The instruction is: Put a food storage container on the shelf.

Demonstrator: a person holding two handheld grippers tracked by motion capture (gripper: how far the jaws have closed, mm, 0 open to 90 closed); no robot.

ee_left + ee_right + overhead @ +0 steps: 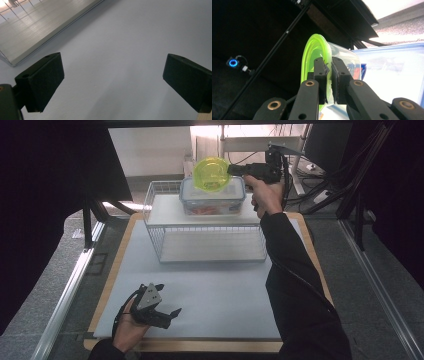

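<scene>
Nearest the high camera, a person's left hand rests on the pale grey table mat (pixel 210 295) near its front edge, holding the left gripper (pixel 167 312). Its two black jaws stand wide apart with nothing between them; in the left gripper view their pads (pixel 46 80) hover over bare mat, with the base board of a wire basket (pixel 37 32) off to the upper left.

Farther back, in the middle of the table, stands the white wire basket (pixel 155 227), open at the front, with a flat white shelf across its top. On that shelf sits a clear plastic storage box (pixel 212 202) with a blue-rimmed lid and something red inside.

At the far side, the person's right arm, in a dark sleeve, reaches out over the basket. The right gripper (pixel 231 169) is clamped on the rim of a translucent lime-green bowl (pixel 212 174), held tipped on its side just above the storage box lid. In the right gripper view the two jaws are pinched close together on the bowl's thin wall (pixel 312 55), one pad inside and one outside, with the blue-edged lid (pixel 392 72) just beyond.
</scene>
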